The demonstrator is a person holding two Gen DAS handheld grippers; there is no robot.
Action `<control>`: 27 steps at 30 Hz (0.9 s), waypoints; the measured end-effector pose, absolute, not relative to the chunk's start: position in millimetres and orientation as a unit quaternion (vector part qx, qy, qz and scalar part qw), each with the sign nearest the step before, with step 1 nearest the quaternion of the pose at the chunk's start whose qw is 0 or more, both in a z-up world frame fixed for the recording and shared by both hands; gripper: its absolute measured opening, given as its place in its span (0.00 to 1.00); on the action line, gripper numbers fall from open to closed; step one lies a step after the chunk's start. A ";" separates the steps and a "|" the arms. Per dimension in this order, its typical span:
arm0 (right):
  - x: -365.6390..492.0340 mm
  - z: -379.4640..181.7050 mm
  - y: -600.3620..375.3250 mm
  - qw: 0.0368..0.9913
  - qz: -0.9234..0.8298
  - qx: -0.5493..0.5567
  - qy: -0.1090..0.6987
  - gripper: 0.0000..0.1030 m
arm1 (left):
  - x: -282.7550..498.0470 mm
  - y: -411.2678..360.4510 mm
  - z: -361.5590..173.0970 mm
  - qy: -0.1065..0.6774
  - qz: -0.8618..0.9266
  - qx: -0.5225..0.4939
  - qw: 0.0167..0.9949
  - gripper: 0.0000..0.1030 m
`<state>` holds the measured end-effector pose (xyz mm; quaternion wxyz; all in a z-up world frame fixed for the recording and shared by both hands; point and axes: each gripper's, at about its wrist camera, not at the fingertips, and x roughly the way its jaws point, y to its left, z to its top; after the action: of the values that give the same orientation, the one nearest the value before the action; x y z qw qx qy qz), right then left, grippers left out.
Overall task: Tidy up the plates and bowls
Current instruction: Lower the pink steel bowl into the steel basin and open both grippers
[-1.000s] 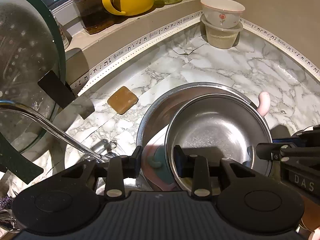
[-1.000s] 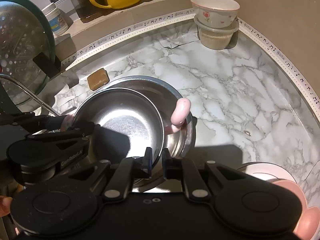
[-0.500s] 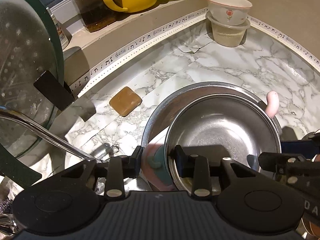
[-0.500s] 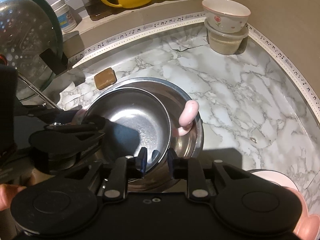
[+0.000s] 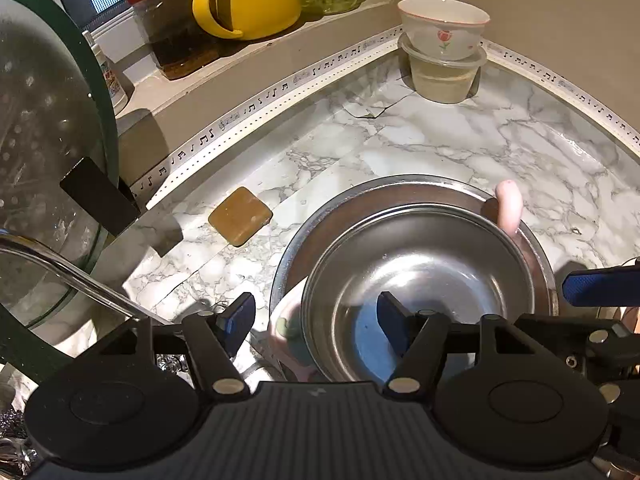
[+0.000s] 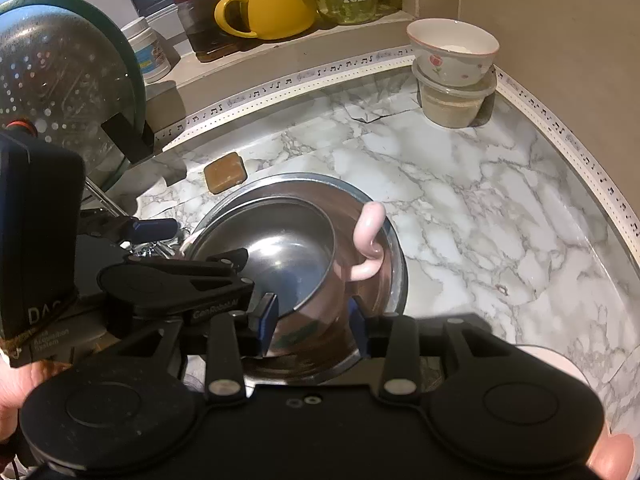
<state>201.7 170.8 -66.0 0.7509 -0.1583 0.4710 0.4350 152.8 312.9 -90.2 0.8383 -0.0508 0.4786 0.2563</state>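
Steel bowl [image 5: 420, 280] sits nested in the larger steel bowl [image 5: 400, 188] on your marble counter [image 5: 500, 140]. Your left gripper [image 5: 316, 322] is opening, its pads straddling the near rim without pressing. Your right gripper [image 6: 314, 318] is opening too, fingers [image 6: 268, 316] clear of that rim.

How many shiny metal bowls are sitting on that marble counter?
2. The smaller metal bowl sits tilted inside the bigger metal bowl, mid-counter near the brown soap bar. Something pinkish under them is partly hidden, so more dishes may be there.
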 end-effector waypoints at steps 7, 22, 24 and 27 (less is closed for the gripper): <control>198.0 -56.8 155.1 0.750 0.442 -0.154 0.468 0.41 | 143.7 306.5 -77.7 0.470 0.251 -0.038 0.845 0.69; 185.7 -19.8 90.8 0.770 0.454 -0.113 0.433 0.52 | 119.3 249.4 -27.3 0.430 0.189 -0.028 0.882 0.69; 184.5 -15.1 79.1 0.774 0.453 -0.106 0.429 0.52 | 118.2 238.2 -21.2 0.426 0.181 -0.027 0.886 0.69; 184.2 -9.3 58.6 0.784 0.450 -0.094 0.418 0.55 | 118.0 223.3 -13.0 0.419 0.163 -0.026 0.893 0.69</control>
<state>184.2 58.6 -9.3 0.7835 -0.0944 0.4184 0.4496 118.0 223.3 -13.0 0.8927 -0.0263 0.4192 0.1633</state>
